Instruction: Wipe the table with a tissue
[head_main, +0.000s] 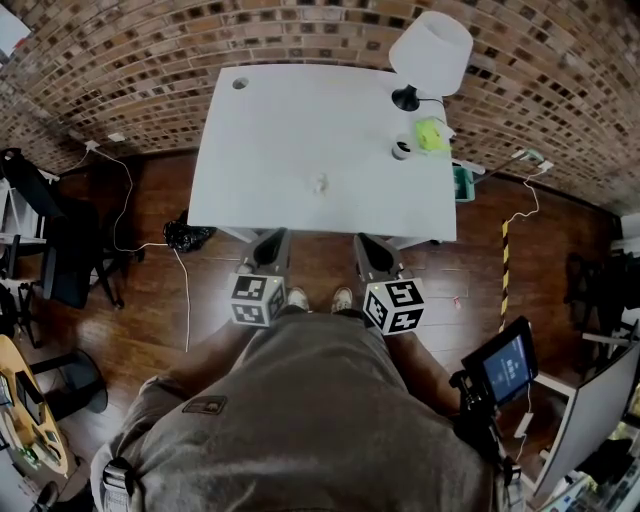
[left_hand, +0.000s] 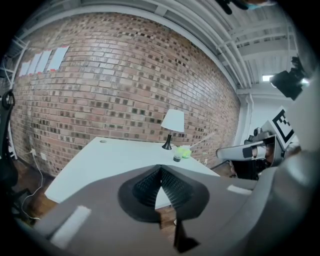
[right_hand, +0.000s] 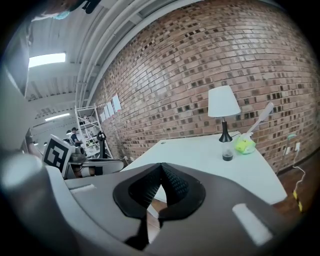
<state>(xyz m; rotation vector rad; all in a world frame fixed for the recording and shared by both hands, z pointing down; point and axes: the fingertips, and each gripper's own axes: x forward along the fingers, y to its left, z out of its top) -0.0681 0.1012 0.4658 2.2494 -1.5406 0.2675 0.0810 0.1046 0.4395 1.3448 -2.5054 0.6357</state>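
White table (head_main: 270, 140) is bearing a small tissue (head_main: 321, 184) and a lamp (head_main: 431, 50); you are holding the left gripper (left_hand: 160, 169) and right gripper (right_hand: 160, 166) before its near edge, each with jaws pressed together, empty.

1. The head view looks steeply down over the person's lap (head_main: 300, 400); the white surface (head_main: 300, 140) lies ahead in the upper middle of the frame.
2. The left gripper view looks nearly level along its jaws, from just short of the surface, toward the brick wall (left_hand: 125, 85).
3. The right gripper view faces likewise; all three share the surface and lamp (right_hand: 223, 102).
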